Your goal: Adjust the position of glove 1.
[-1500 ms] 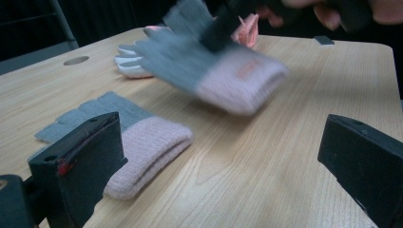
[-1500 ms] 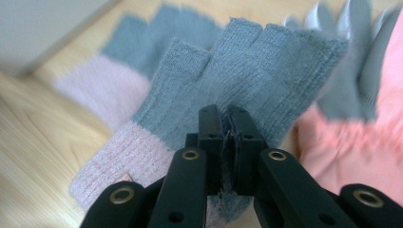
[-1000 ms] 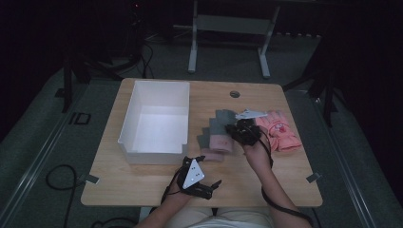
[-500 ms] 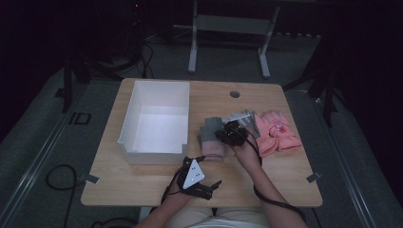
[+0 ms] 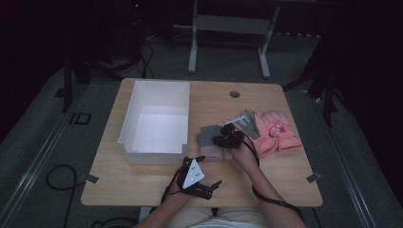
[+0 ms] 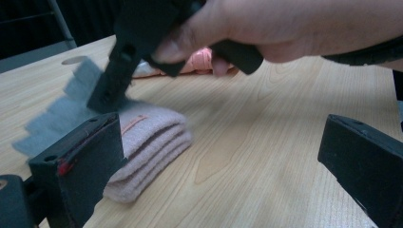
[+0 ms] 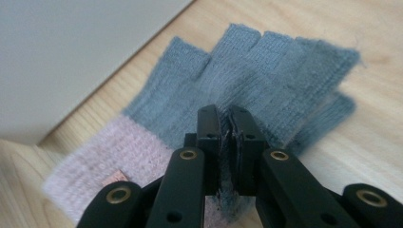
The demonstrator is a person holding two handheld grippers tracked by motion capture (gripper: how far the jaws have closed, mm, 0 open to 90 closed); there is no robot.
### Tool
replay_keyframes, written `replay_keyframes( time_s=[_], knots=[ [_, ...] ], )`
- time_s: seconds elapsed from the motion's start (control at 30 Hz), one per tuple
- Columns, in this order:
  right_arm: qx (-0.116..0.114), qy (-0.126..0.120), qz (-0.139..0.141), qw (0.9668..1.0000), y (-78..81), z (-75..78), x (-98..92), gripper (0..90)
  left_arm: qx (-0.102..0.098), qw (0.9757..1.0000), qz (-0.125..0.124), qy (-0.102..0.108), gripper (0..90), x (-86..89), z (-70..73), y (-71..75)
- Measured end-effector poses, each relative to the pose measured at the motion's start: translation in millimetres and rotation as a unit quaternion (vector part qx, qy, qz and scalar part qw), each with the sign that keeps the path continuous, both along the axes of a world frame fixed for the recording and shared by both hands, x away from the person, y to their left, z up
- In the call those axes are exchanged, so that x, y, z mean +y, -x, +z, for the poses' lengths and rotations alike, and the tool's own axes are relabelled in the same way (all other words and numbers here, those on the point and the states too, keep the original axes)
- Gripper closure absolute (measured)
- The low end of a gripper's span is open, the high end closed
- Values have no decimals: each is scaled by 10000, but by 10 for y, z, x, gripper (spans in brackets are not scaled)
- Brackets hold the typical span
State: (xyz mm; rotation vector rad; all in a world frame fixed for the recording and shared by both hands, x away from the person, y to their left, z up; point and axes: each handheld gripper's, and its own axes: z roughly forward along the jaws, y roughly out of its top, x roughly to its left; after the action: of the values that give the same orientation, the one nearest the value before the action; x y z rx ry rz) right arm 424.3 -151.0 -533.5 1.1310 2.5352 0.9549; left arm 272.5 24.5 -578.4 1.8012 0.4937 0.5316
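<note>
A grey fingerless glove with a pink cuff (image 5: pixel 208 140) lies flat on the wooden table just right of the white bin (image 5: pixel 154 102). My right gripper (image 5: pixel 224 139) is tilted down over it, jaws shut on a fold of its grey knit (image 7: pixel 266 71); the right gripper view shows the right gripper (image 7: pixel 228 124) pinching the fabric. In the left gripper view the glove's cuff (image 6: pixel 152 137) sits folded in layers by my left jaw. My left gripper (image 5: pixel 209 172) rests near the table's front edge, and the left gripper (image 6: pixel 223 161) stands open with nothing between its jaws.
A pair of pink gloves (image 5: pixel 276 133) lies to the right, with another grey knit piece (image 5: pixel 247 122) against it. The white bin's wall (image 7: pixel 71 47) stands close beside the held glove. The table has a round hole (image 5: pixel 235 94) at the back.
My right gripper has carried the grey glove left and down, from beside the pink gloves to the spot next to the bin, where it now lies on the table. The left gripper has kept still.
</note>
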Motion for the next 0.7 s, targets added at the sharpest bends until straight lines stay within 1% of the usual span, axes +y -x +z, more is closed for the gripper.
replay_keyframes(
  time_s=[0.03, 0.2, 0.27, 0.3, 0.4, 0.43, 0.47, 0.5, 0.6, 0.63, 0.7],
  knots=[
    [54, 12, 31, 10000, -15, -49, 0, 836, 8, 10000, 14, -21, 10, -4, 1, -3],
    [64, 14, 65, 10000, -24, -41, -15, 809, -23, 10000, 68, -24, 10, -8, 0, 0],
    [23, -3, 74, 10000, -13, -18, -20, 769, -45, 10000, 75, -26, 10, -12, -1, 6],
    [-17, -23, 77, 10000, -5, 3, -26, 758, -92, 9999, 71, -41, 9, -12, -1, 11],
    [-161, -83, 70, 9998, 14, 73, -64, 706, -131, 9999, -20, -41, 9, -34, 7, 29],
    [-235, -89, 23, 9997, 13, 109, -94, 682, -172, 9998, -36, -70, 9, -40, 12, 35],
    [-259, -117, -15, 9996, 7, 131, -115, 663, -210, 9998, -52, -43, 9, -52, 17, 48],
    [-292, -156, -84, 9994, -9, 164, -152, 649, -190, 9998, -84, -5, 9, -55, 22, 52],
    [-313, -205, -157, 9992, -27, 201, -190, 661, -207, 9997, -91, 15, 10, -67, 30, 58],
    [-348, -178, 6, 9992, -2, 216, -165, 706, -211, 9997, -91, 44, 9, -64, 37, 56],
    [-320, -214, 60, 9992, 14, 206, -130, 720, -191, 9997, -100, 92, 9, -48, 36, 53]
  ],
)
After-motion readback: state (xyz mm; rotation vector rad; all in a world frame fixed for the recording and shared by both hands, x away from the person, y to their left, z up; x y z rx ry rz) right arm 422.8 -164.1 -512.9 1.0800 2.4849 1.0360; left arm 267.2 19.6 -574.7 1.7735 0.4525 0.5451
